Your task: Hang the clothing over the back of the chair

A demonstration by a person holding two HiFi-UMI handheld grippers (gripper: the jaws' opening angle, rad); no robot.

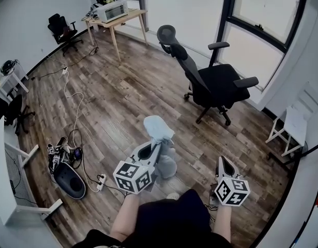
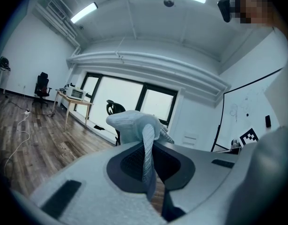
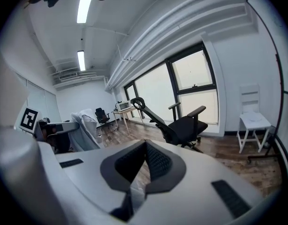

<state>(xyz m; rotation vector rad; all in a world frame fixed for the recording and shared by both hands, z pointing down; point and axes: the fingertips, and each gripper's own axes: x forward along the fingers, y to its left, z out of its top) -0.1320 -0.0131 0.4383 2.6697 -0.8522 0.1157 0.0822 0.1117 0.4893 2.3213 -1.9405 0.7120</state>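
Clothing (image 1: 159, 129) sits at lower centre of the head view, clamped in the left tool (image 1: 152, 148). The left gripper view shows only a thin fold pinched between its jaws, with a wad spilling over the tip and the rest drooping below. Right tool (image 1: 224, 165), lower right, has its jaws together with nothing I can see in them. Chair (image 1: 210, 84) waits in the upper right, well apart from the cloth, its back (image 1: 185, 61) slanting away and topped by a headrest (image 1: 166, 34). Here's the worry: that pinch is narrow, so if the hanging part snags on an armrest (image 1: 245, 81), I reckon the fold could be tugged right out. Arrive with the cloth bunched like this and it likely lands as a lump on one side of the back, then slides down the slant to the floor (image 1: 127, 97). One tool alone can't spread it, so the right one would have to open and take an edge. Grab too late and the drape goes lopsided. The chair looks to be on casters (image 1: 227, 121), so a push against the back may roll or turn it away. Cables (image 1: 76, 112) lie at the left, off the line to the chair, so small risk there.
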